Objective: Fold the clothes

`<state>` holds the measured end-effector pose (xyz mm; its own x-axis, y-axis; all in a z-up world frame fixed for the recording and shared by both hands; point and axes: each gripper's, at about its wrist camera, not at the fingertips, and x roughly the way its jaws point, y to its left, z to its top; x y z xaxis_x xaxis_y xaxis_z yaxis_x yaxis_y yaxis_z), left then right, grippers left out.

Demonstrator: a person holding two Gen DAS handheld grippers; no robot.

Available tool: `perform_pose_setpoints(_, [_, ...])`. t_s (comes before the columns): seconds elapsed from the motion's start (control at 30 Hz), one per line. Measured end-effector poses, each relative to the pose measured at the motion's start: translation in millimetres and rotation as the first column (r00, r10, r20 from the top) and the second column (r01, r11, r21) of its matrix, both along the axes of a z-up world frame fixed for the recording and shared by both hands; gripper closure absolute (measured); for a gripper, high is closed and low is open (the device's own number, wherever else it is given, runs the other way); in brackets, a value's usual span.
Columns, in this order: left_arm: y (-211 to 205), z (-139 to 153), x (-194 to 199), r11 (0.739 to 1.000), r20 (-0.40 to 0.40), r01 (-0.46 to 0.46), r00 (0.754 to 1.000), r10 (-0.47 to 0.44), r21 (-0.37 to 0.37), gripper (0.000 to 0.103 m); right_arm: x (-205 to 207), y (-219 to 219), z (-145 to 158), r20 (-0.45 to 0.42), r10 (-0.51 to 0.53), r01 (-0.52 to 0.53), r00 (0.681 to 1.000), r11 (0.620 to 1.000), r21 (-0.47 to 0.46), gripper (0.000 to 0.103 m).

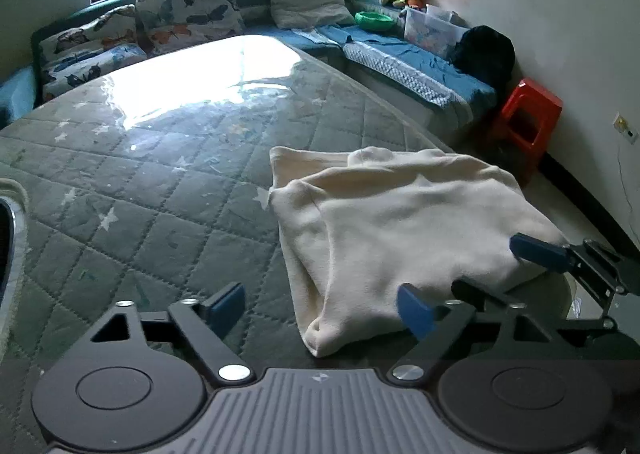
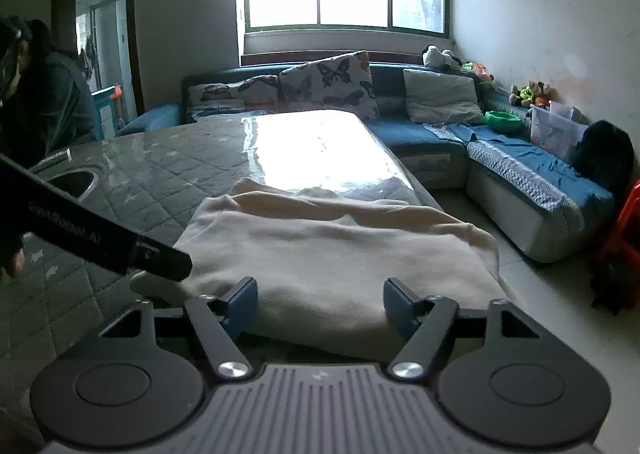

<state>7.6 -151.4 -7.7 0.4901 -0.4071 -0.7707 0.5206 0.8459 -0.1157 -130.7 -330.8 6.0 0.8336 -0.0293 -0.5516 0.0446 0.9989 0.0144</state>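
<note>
A cream garment (image 1: 400, 222) lies folded into a thick rectangle on the right part of the quilted table (image 1: 160, 182). My left gripper (image 1: 320, 308) is open low over the table, its right pad beside the garment's near left corner. In the right wrist view the garment (image 2: 336, 254) fills the middle. My right gripper (image 2: 320, 306) is open, its two blue pads spread along the cloth's near edge with the fold between them. From the left wrist view the right gripper (image 1: 500, 270) sits at the garment's right corner. The left gripper's black body (image 2: 108, 238) crosses the left side.
A blue corner sofa (image 2: 520, 174) with butterfly pillows (image 1: 192, 10) wraps the far and right sides. A red stool (image 1: 524, 118) stands on the floor at right. A round dark opening (image 2: 76, 182) sits at the table's left. A person (image 2: 48, 102) leans in at far left.
</note>
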Motion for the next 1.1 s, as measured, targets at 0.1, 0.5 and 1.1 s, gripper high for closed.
perform_pose_setpoints(0.1, [3.2, 1.8, -3.5, 1.0, 0.005, -0.005, 1.0, 0.005, -0.003, 0.01, -4.6, 4.7, 1.5, 0.012, -0.002, 0.002, 1.0, 1.0, -0.02, 0.015])
perform_pose_setpoints(0.5, [18.1, 5.3, -14.2, 0.999, 0.005, -0.034, 0.999, 0.034, -0.016, 0.0, -17.2, 15.3, 7.4, 0.044, -0.014, 0.017, 0.999, 0.998, -0.059, 0.0])
perform_pose_setpoints(1.1, [35.5, 4.5, -37.5, 0.999, 0.022, -0.052, 0.998, 0.053, -0.014, 0.0, -36.9, 24.8, 6.6, 0.024, -0.048, 0.048, 0.999, 0.999, -0.025, 0.0])
